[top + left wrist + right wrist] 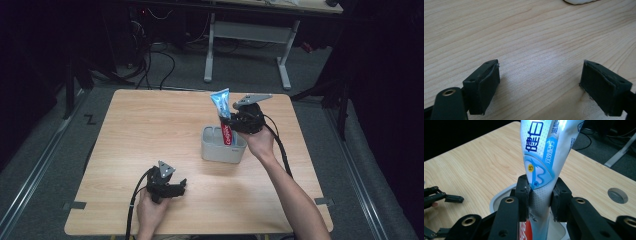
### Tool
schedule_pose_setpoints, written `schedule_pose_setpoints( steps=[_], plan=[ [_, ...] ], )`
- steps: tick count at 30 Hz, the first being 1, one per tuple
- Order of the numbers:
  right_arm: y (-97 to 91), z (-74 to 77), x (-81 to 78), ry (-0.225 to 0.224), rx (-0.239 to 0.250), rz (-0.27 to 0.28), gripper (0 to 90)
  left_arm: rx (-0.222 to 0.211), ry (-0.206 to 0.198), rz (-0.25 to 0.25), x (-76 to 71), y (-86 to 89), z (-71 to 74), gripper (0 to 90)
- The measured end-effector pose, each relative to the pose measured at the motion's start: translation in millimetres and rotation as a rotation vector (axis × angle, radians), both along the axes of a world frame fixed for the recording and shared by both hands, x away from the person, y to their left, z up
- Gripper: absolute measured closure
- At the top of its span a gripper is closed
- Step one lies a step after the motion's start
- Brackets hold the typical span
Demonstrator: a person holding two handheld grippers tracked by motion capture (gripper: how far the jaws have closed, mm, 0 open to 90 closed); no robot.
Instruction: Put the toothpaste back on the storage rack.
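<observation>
One toothpaste tube [223, 112], blue and white with a red lower part, stood nearly upright with its lower end inside one grey container [220, 148] that sat on the wooden table [150, 130] toward the table's right-centre. The right gripper [235, 121] was clamped on the tube, its two black jaws pressing the tube from either side just above the container's rim; in the right gripper view the tube [544, 165] bulged above the pinch and the container's [499, 198] pale rim showed just beneath the jaws. The tube's flat crimped end pointed upward. The left gripper [172, 190] rested low over the near part of the table, well apart from the container, with its two jaws spread wide and nothing between them; the left gripper view showed bare wood grain between the two pads [486, 87]. Two hands came in from the near edge, one on each gripper. One round hole [617, 195] was cut into the tabletop, to the right in the right gripper view.
</observation>
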State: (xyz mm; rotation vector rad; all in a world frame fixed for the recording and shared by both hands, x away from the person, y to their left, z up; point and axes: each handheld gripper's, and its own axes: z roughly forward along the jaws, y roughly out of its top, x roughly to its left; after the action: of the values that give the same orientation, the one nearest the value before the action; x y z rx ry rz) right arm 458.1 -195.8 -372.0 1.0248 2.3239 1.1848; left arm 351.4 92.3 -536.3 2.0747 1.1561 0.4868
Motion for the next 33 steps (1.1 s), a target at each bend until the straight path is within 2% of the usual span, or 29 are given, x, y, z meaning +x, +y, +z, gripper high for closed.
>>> schedule_pose_setpoints(
  steps=[14,21,23,27,33],
  plan=[
    [0.0,-22.3,6.8,0.049,-0.038,-0.012,70.7,0.001,0.0,0.0,-0.1,-0.1,0.1,16.2],
    [1.9,-28.5,7.2,0.054,-0.065,-0.015,70.6,0.0,0.0,0.0,-0.1,-0.1,0.1,16.2],
    [3.0,-31.1,5.8,0.036,-0.083,-0.022,70.5,-0.002,-0.001,0.002,-0.1,-0.2,0.0,16.2],
    [1.6,-33.7,4.3,0.047,-0.064,-0.017,70.6,-0.002,-0.001,0.001,0.0,-0.1,-0.1,16.2],
    [6.1,-38.5,2.8,0.057,-0.079,0.002,70.5,-0.003,-0.001,0.001,0.0,-0.2,-0.1,16.2]
  ],
)
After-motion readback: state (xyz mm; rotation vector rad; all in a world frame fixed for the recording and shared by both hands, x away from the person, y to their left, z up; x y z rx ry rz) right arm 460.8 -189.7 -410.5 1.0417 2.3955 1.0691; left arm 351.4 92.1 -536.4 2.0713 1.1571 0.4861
